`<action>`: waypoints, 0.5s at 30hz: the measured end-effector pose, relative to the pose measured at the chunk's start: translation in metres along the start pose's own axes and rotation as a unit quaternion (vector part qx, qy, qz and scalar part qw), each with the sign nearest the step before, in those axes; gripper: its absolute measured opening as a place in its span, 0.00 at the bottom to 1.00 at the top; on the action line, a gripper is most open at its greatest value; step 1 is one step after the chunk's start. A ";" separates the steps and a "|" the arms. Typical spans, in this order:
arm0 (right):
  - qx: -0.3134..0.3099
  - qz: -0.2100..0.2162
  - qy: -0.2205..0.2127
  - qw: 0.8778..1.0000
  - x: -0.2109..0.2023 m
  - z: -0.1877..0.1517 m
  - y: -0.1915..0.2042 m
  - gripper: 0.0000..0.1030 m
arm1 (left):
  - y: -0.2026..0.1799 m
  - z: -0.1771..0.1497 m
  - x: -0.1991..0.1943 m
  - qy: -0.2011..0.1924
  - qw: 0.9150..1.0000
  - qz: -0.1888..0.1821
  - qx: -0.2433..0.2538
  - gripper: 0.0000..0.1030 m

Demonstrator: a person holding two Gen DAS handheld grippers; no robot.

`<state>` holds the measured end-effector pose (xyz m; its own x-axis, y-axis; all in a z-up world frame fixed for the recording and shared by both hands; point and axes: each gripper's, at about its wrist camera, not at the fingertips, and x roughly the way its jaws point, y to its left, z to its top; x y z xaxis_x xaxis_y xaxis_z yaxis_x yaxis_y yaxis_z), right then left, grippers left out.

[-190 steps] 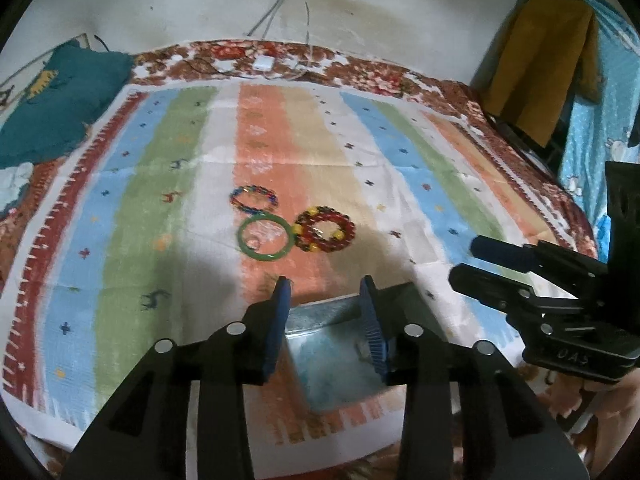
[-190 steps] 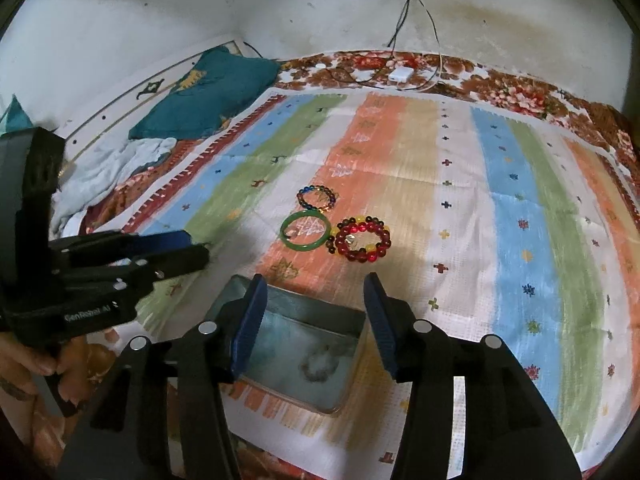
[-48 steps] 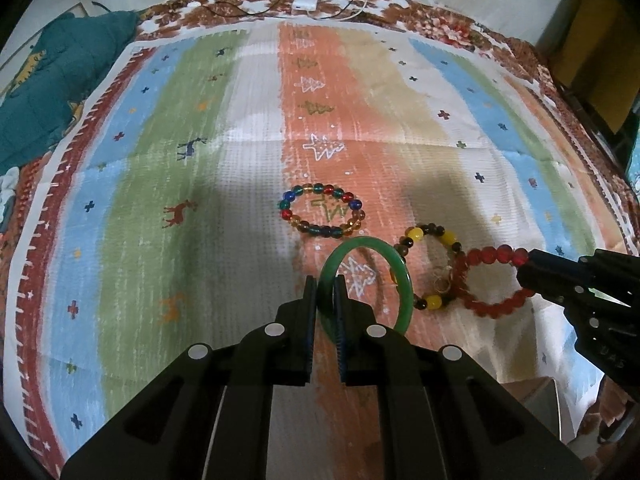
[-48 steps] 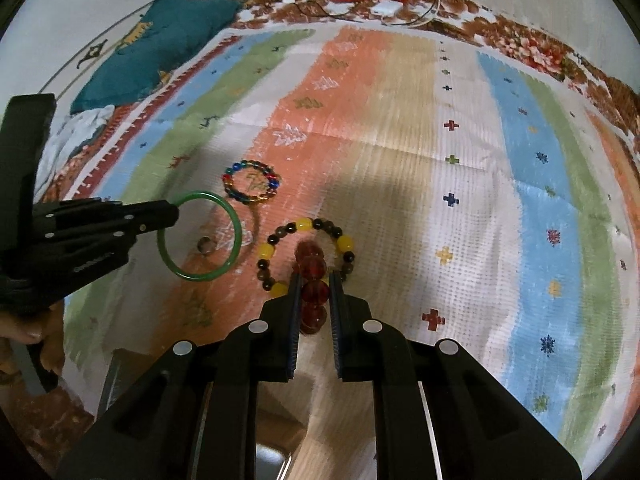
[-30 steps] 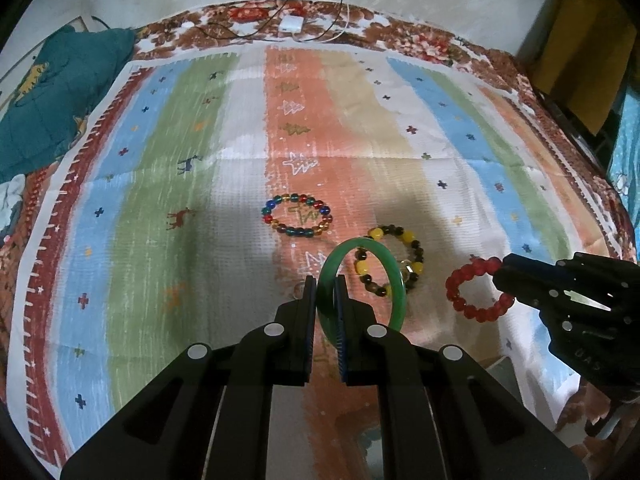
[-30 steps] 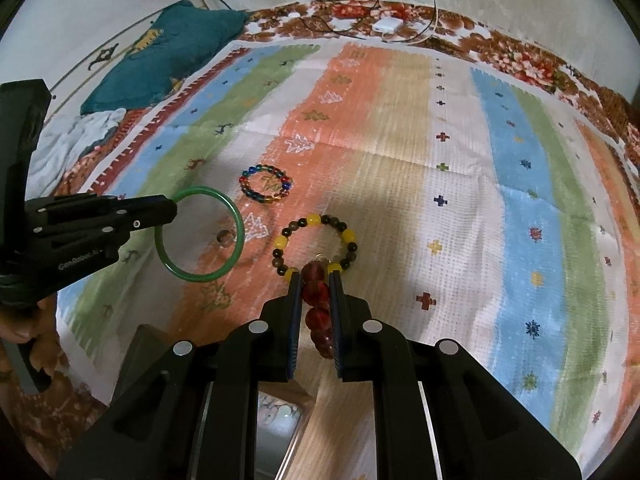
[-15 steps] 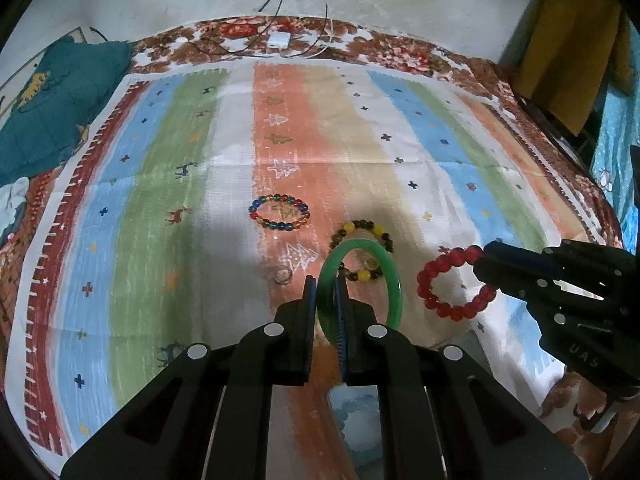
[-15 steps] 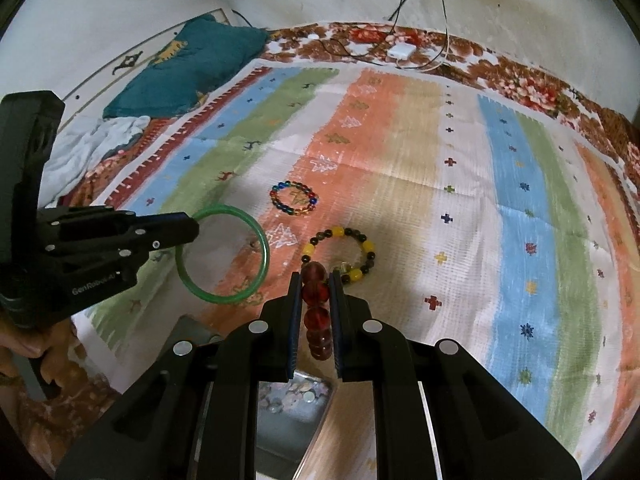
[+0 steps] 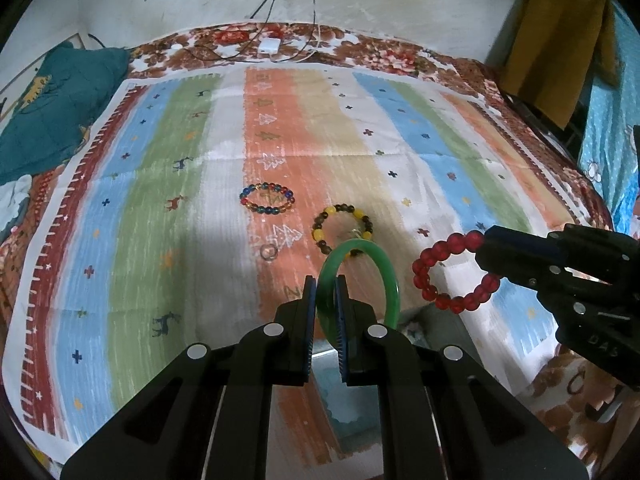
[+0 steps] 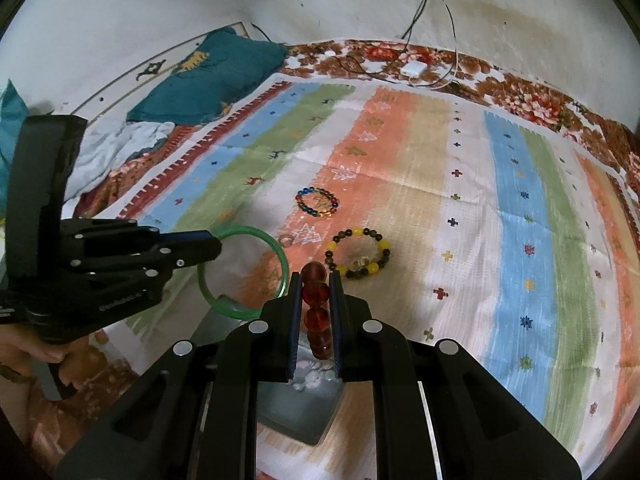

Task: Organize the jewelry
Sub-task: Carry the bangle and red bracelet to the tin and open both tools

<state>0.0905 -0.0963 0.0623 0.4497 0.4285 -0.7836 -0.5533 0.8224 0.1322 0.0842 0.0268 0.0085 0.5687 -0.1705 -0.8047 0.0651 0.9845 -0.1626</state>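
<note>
Above the tin, left gripper pinches green bangle; right gripper pinches red beads.

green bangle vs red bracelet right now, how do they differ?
The green bangle is one smooth solid ring; the red bracelet is a string of round beads. The bangle is clamped in the left gripper, the bracelet in the right gripper. Both are held off the cloth.
</note>
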 end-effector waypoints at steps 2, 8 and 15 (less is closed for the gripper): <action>-0.003 0.003 -0.002 1.000 -0.004 -0.004 0.003 0.14 | -0.003 -0.004 -0.003 -0.001 1.000 -0.001 0.003 0.08; -0.009 0.008 0.003 1.000 -0.008 -0.015 0.010 0.14 | -0.008 -0.013 -0.008 -0.001 1.000 -0.005 0.008 0.09; -0.011 0.011 0.011 1.000 -0.010 -0.029 0.016 0.14 | -0.013 -0.026 -0.010 0.008 1.000 -0.010 0.012 0.09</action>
<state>0.0564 -0.0984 0.0547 0.4212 0.4378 -0.7943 -0.5777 0.8046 0.1371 0.0563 0.0147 0.0041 0.5538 -0.1913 -0.8104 0.0966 0.9814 -0.1657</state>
